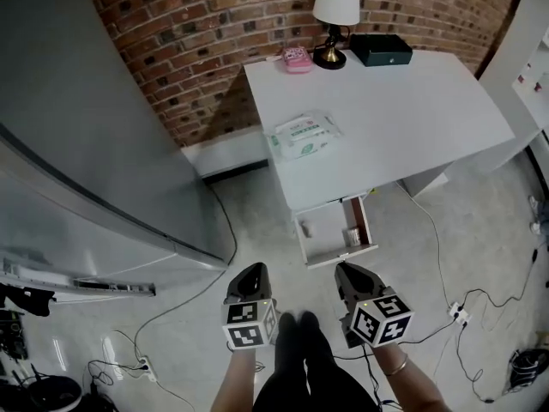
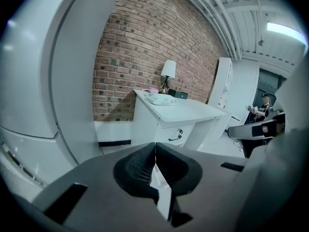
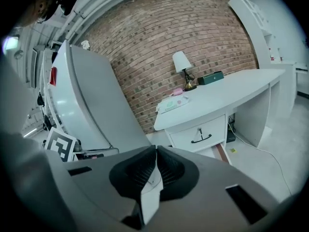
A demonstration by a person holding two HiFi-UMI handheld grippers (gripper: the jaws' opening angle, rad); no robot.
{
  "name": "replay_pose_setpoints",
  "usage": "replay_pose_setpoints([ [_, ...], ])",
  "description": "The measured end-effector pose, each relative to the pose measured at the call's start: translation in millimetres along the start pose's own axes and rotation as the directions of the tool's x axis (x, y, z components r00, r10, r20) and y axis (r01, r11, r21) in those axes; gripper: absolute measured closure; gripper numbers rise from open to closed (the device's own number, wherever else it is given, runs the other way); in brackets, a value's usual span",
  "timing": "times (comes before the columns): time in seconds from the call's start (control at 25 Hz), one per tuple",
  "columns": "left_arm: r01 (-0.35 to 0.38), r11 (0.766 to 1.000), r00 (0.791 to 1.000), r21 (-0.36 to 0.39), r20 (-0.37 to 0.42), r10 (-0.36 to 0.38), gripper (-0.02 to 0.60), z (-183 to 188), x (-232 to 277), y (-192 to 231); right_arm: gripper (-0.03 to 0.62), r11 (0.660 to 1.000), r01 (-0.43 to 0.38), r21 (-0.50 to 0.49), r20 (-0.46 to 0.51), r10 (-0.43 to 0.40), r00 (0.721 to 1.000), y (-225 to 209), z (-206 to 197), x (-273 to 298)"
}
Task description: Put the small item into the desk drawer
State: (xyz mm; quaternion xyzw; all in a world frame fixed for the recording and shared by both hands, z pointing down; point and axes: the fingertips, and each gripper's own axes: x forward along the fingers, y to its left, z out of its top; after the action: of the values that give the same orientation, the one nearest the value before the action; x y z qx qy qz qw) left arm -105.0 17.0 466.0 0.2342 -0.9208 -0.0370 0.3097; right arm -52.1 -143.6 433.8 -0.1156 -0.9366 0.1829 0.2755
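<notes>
Closest to the person's legs, the left gripper [image 1: 250,273] has its jaws pressed together with nothing between them. A tall grey cabinet [image 1: 86,127] fills the room at its ten o'clock. The right gripper [image 1: 346,273] is clamped shut too, and equally empty.

The desk drawer [image 1: 326,234] stands pulled out at twelve o'clock from the right gripper and about one o'clock from the left, so the right one is nearer. Its long axis runs six to twelve, open end toward the person. A small pale thing [image 1: 352,234] lies along its right wall. I take this for the task's item, already inside, though it is too small to be sure.

Beyond, on the white desk [image 1: 403,118], a packet of wipes [image 1: 302,136] sits near the front left corner. A pink box [image 1: 297,58], a lamp [image 1: 334,7] and a dark box [image 1: 381,50] line the far edge at twelve.

Nothing stands between grippers and drawer. A white plug block [image 1: 457,314] and loose cables lie on the floor at three o'clock, which I judge a trip risk.
</notes>
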Motion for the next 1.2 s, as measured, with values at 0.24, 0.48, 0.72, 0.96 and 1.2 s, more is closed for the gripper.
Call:
replay_pose_setpoints([
  [0.24,0.01,1.0,1.0,0.024,0.016,-0.01,0.56,18.6,-27.8,-10.0,0.586,0.999,0.037,0.017,0.041,-0.038,0.998,6.7,14.6,-39.2],
  [0.48,0.011,0.999,1.0,0.047,0.026,-0.013,0.56,25.8,-53.6,-16.8,0.586,0.997,0.052,0.048,0.083,-0.056,0.995,9.5,25.2,-68.6],
  [0.72,0.007,0.998,0.999,0.06,0.045,-0.01,0.56,33.6,-70.1,-23.4,0.588,0.998,0.039,0.047,0.114,-0.045,0.992,16.8,34.3,-90.1],
  [0.96,0.006,0.997,0.998,0.071,0.056,-0.01,0.56,37.6,-86.7,-28.6,0.588,0.998,0.041,0.049,0.147,-0.048,0.988,19.6,45.2,-107.0],
  [1.2,0.013,0.996,0.997,0.084,0.073,-0.019,0.56,44.6,-95.9,-34.8,0.588,0.997,0.054,0.056,0.167,-0.063,0.984,17.8,54.8,-118.4],
])
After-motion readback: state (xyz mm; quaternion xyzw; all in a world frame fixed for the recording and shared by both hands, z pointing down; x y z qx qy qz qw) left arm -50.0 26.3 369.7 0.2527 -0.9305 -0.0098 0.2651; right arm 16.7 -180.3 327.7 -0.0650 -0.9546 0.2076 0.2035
